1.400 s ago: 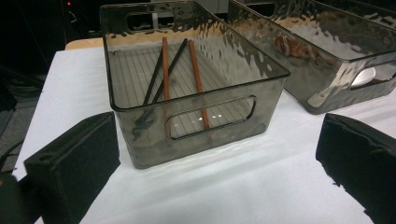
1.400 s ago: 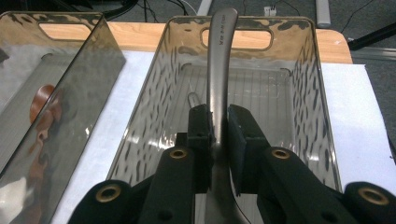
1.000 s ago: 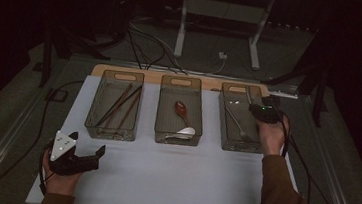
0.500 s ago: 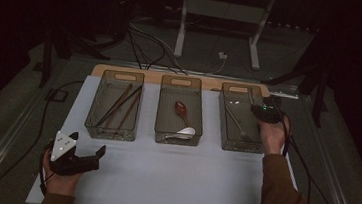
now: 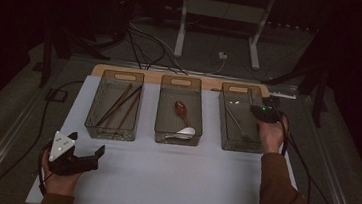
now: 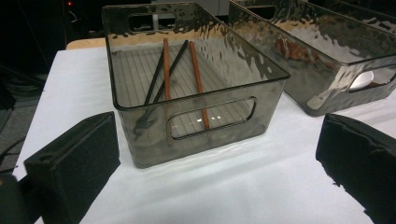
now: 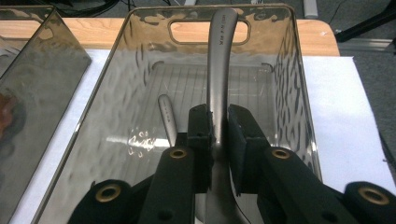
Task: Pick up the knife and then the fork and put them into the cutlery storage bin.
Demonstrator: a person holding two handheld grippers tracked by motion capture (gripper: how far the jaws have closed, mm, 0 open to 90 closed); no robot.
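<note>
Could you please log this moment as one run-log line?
right gripper: shut on metal utensil | over right bin | left gripper: open, on table

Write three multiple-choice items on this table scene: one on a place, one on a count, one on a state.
1. Over which bin does the right gripper hang?
A. the clear plastic bin with chopsticks
B. the middle clear plastic bin with spoons
C. the clear plastic bin at the right end

2. How many clear plastic bins stand in the row on the white table?
A. two
B. three
C. four

3. How do the jaws of the left gripper stand?
A. wide apart with nothing between them
B. shut on a chopstick
C. shut on a white spoon

Answers:
1. C: the high view shows that gripper above the right-end bin.
2. B: three bins stand side by side in the high view.
3. A: the left gripper view shows both black jaws far apart over bare table, while the right one clamps the grey metal utensil handle.
</note>
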